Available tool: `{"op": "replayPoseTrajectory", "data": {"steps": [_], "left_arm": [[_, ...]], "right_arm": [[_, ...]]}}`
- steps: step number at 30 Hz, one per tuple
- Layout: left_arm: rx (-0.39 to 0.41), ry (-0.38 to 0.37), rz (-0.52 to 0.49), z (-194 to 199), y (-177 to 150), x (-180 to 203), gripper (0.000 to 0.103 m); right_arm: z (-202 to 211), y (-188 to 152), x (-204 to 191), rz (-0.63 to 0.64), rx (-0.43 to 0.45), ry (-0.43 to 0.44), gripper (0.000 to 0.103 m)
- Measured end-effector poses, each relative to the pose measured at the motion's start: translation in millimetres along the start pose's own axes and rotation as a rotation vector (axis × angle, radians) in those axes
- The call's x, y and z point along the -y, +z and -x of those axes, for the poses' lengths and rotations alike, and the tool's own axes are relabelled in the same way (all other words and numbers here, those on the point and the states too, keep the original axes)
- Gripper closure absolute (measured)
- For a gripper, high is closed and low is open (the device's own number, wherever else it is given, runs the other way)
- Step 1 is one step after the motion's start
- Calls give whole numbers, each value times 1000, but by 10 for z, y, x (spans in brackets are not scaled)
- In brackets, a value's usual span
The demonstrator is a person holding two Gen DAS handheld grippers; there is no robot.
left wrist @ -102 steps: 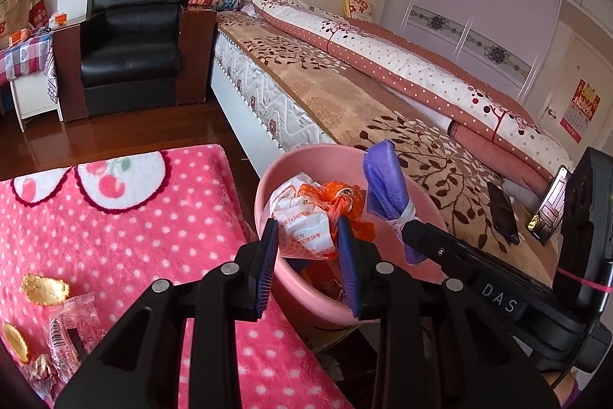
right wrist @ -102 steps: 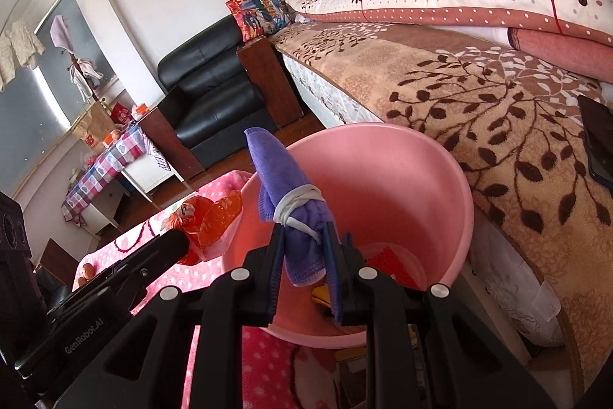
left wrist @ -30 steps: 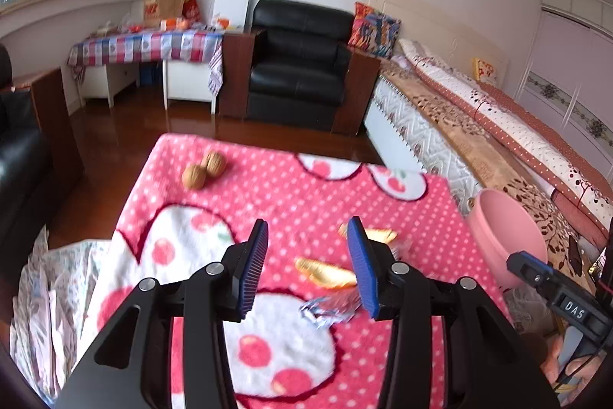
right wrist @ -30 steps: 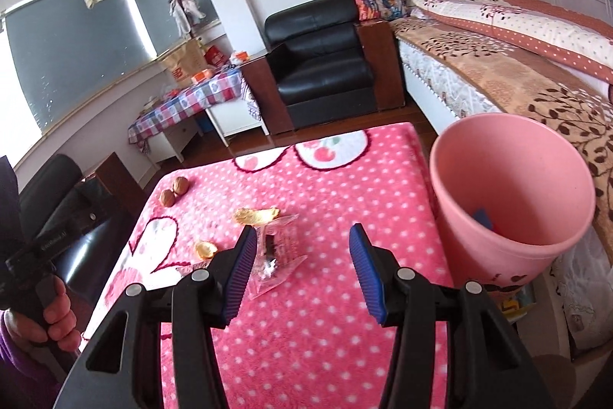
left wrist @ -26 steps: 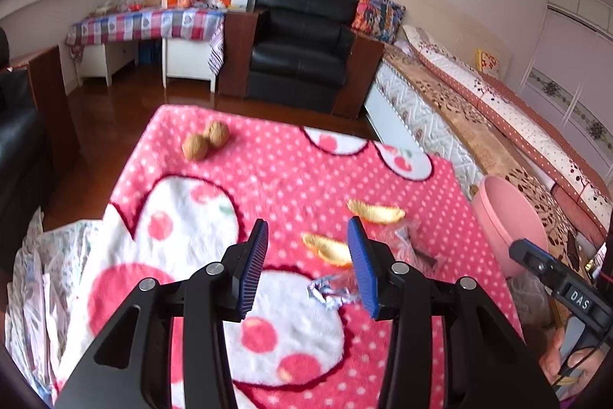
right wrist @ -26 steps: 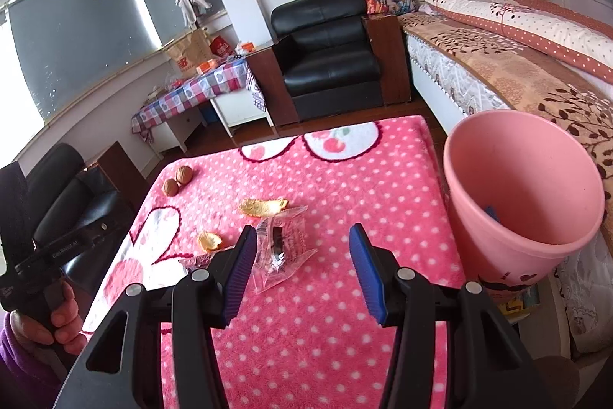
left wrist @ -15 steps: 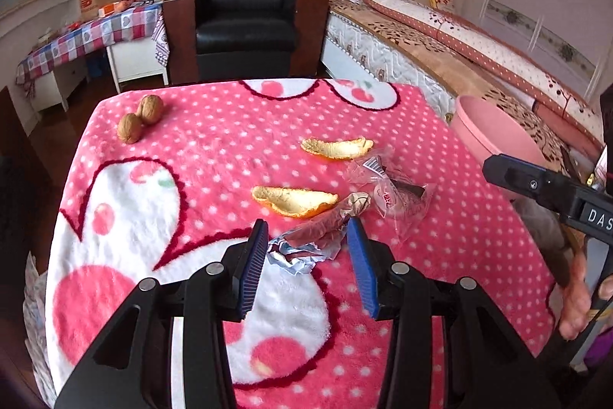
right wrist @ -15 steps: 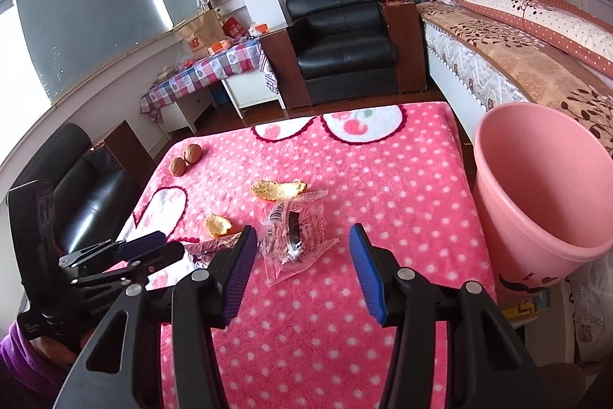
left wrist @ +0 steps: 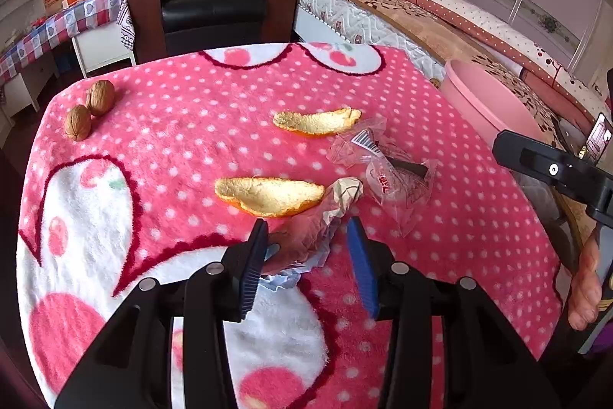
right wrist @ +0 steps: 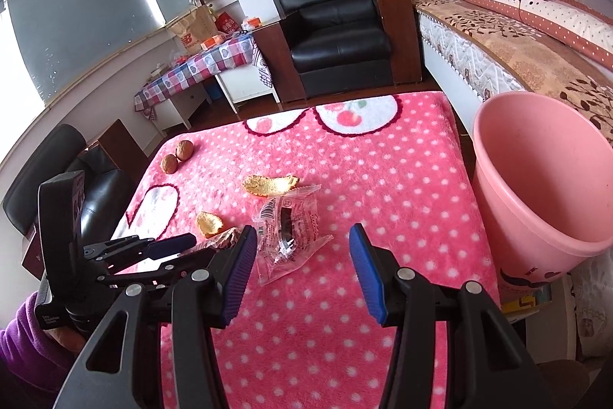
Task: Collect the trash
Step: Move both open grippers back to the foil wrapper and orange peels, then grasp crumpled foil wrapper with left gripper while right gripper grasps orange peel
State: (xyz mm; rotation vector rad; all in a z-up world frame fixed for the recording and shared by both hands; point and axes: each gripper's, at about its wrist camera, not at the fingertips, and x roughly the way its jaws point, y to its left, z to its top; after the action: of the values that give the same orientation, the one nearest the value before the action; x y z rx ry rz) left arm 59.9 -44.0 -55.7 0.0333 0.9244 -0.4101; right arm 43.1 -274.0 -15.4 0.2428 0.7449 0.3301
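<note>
Near the counter (left wrist: 479, 240) middle, left tongs (left wrist: 306, 259), just closing, straddle the crumpled wrapper (left wrist: 306, 236) for pickup; right tongs (right wrist: 299, 255) hover wide, empty.

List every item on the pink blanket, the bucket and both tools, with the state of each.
Left tool: open, jaws just been closing around the crumpled wrapper, not yet pinching.
Right tool: open, empty.
Clear packet: lying flat, torn open.
Near peel: lying inside up.
Far peel: lying inside up.
Two walnuts: whole, touching.
Bucket: upright beside the blanket.
</note>
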Motion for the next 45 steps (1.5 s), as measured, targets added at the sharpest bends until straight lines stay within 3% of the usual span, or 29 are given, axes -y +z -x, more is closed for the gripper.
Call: {"op": "replayPoseTrajectory", "data": {"steps": [2, 5, 16, 29, 35, 41, 45], "left_arm": [[-1, 3, -10, 9, -20, 3, 78], [3, -18, -4, 30, -48, -19, 87], [0, -1, -51, 1, -56, 23, 87], [-21, -7, -126, 34, -80, -23, 72], [2, 34, -159, -53, -23, 43, 70], [18, 14, -164, 43, -39, 38, 89], [20, -55, -117, 212, -81, -15, 94]], "right_arm": [[-8, -3, -31, 6, -2, 3, 53], [-15, -13, -91, 17, -4, 19, 53], [-35, -33, -328, 73, -22, 40, 53], [-84, -15, -361, 64, -38, 46, 53], [-96, -29, -356, 60, -34, 43, 53], [-83, -35, -342, 58, -31, 42, 53], [-126, -34, -393, 68, -44, 54, 53]]}}
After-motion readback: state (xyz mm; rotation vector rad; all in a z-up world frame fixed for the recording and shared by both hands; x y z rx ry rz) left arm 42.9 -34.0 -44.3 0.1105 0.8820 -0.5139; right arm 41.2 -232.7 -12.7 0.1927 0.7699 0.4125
